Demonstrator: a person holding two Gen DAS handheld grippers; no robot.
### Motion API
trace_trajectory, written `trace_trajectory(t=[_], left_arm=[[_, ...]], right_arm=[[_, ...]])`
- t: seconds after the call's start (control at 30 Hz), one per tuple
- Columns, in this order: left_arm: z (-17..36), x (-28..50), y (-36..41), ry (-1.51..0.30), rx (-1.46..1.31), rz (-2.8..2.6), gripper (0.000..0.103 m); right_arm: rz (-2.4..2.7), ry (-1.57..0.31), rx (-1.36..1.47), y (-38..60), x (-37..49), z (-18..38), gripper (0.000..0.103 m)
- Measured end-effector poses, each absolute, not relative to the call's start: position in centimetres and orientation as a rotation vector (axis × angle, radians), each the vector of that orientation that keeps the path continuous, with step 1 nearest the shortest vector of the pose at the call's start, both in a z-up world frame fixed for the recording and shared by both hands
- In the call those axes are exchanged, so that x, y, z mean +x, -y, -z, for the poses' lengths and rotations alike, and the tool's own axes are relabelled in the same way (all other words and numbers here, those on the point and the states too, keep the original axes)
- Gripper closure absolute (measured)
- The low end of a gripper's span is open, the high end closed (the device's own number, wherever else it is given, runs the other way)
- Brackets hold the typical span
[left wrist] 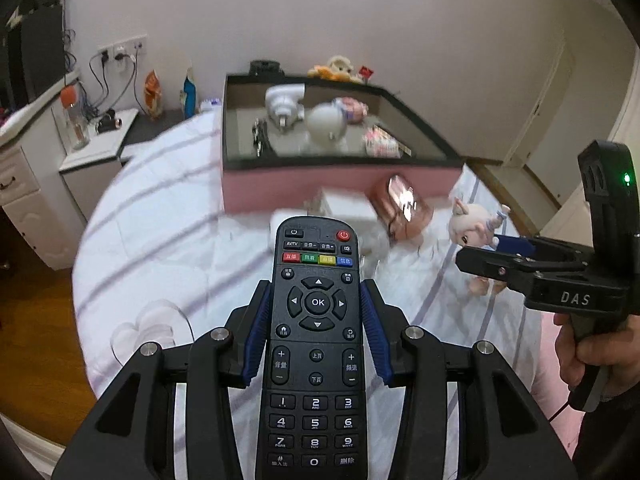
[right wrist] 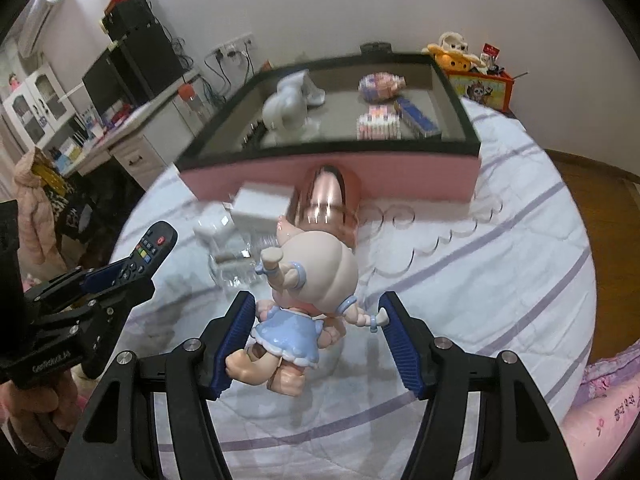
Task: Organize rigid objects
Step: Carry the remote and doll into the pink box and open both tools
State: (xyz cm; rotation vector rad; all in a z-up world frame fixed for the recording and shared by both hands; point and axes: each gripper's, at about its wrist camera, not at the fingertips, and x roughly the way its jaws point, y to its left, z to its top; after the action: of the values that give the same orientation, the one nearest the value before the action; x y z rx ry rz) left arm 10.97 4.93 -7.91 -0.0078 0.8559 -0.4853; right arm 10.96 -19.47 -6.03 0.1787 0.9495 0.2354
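The pink box with the black rim is lying open-topped on the striped bedcover, serving as the collecting bin; white and pastel items are already resting inside it. Just in front of its pink wall, a rose-gold cup and a white carton are lying on their sides, apparently awaiting sorting. You are carrying two items short of the box: your left gripper is clamping the black remote across its narrow sides, keypad upward, while your right gripper is pinching the doll figurine around its blue dress, head toward the box.
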Motion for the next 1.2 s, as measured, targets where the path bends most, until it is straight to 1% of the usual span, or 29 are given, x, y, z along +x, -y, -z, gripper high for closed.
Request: trace_trajectory(t=[0.23, 0.4, 0.53, 0.83, 1.1, 1.13, 1.2], left_arm=[[4.0, 15.7, -4.3, -0.784, -0.024, 0.459, 0.059], [2.0, 21.0, -3.6, -0.757, -0.049, 0.411, 0.059], [1.9, 26.0, -2.8, -0.776, -0.069, 0.356, 0.059], [5.2, 32.6, -0.3, -0.858, -0.077, 0.290, 0.059], [7.6, 34.7, 0.8, -0.921, -0.070, 0.224, 0.058], [7.8, 34.8, 0.8, -0.926, -0.065, 0.209, 0.057], [7.8, 34.8, 0.7, -0.928, -0.054, 0.181, 0.035]], right_arm=[[-0.234, -0.862, 0.158, 21.0, 14.2, 1.9, 0.038], [-0.238, -0.832, 0.133, 21.4, 19.5, -0.4, 0.038], [-0.256, -0.851, 0.129, 21.2, 24.8, -1.0, 0.038], [-0.265, -0.988, 0.111, 19.9, 33.8, 3.3, 0.038], [-0.274, -1.089, 0.081, 18.9, 36.6, 6.9, 0.037], [-0.270, -1.097, 0.080, 18.9, 36.7, 7.3, 0.037], [-0.272, -1.096, 0.080, 18.9, 36.8, 7.5, 0.036]])
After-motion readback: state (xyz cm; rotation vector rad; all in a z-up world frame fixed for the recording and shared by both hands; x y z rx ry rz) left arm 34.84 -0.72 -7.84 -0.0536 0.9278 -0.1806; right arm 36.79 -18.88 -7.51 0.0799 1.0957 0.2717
